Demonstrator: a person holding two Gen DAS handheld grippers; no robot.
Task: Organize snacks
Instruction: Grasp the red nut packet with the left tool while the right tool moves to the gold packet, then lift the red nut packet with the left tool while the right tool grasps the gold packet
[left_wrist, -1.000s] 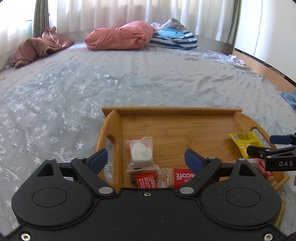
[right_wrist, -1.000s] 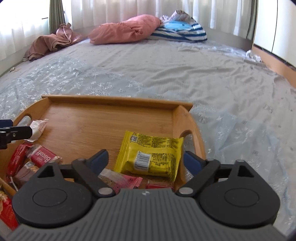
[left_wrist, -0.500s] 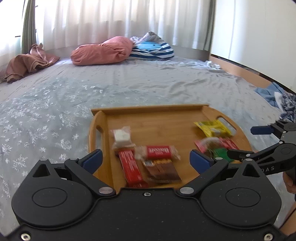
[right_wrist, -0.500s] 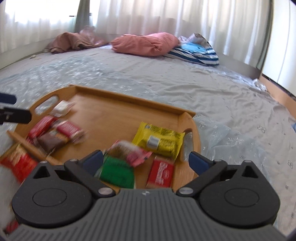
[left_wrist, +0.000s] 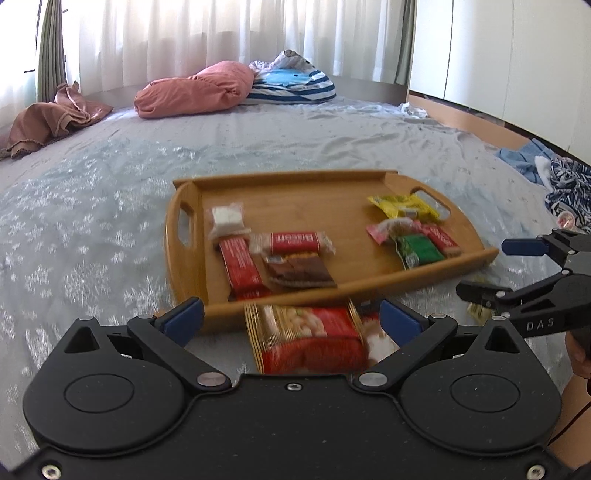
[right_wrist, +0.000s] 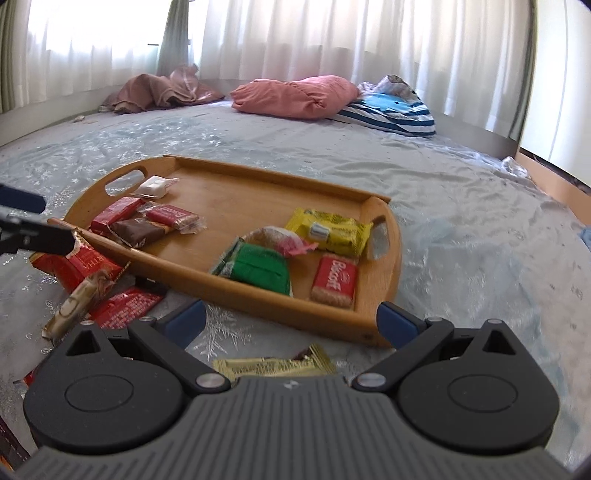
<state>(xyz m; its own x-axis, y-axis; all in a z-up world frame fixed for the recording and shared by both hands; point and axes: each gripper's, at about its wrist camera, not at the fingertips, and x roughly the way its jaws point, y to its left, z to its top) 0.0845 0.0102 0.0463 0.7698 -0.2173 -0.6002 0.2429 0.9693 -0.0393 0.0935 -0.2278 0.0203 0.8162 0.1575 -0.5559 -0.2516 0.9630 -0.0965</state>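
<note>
I see the bed (left_wrist: 258, 147) first, grey sheet with a snowflake print, filling both views. At its far end sit a pink pillow (right_wrist: 295, 96), a blue striped pillow (right_wrist: 391, 110) and a brown bundle of cloth (left_wrist: 48, 118).

The wooden tray (left_wrist: 306, 181) lies flat on the bed in front of both tools. Inside, toward its left handle: a white sweet in clear wrap (left_wrist: 227, 218), a red bar (left_wrist: 240, 267), a red Biscoff pack (left_wrist: 293, 240) and a brown pack (left_wrist: 299, 273), the last three overlapping. Toward the right handle: a yellow packet (right_wrist: 328, 230), a pink-edged wrapper (right_wrist: 280, 238), a green packet (right_wrist: 258, 264) and a second Biscoff biscuit (right_wrist: 334, 280), close together.

Outside the tray, on the sheet: a big red snack bag (left_wrist: 310, 338) just beside the near rim, blurred. A gold wrapper (right_wrist: 273, 365) lies right below the right tool. More red packs (right_wrist: 122, 306) sit left of it.

Left tongs (left_wrist: 291, 317): jaws wide, have just been opening, nothing gripped; the red bag lies in the gap, untouched. Right tongs (right_wrist: 291, 319): also wide, just been opening, released; only sheet and the tray's near edge show between the pads.
</note>
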